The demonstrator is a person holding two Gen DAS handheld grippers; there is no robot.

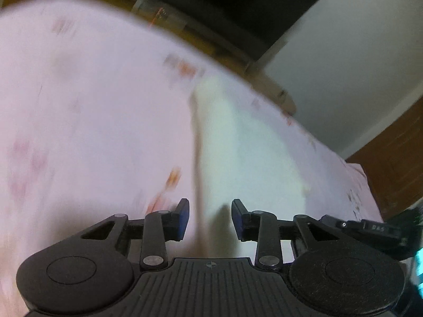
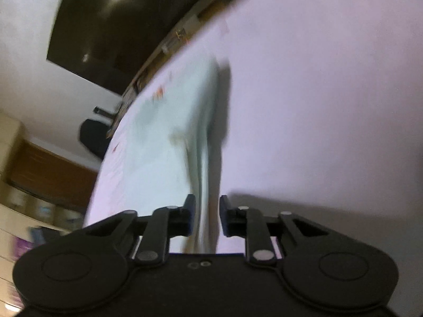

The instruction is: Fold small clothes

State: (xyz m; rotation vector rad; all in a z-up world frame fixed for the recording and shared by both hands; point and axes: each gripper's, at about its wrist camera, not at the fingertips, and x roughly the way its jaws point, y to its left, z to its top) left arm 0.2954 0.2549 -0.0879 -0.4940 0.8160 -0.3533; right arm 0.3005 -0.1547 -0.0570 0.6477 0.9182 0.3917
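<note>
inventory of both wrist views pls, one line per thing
garment: 1, white, on the bed, running up between both grippers' fingers; blurred
bed sheet: 1, pale pink with small reddish prints, under the garment
dark panel: 1, black, on the far wall
wall: white, behind the bed
wooden furniture: brown, by the bed's far corner
left gripper: 1, black, blue pads, garment between them
right gripper: 1, black, garment between its fingers
</note>
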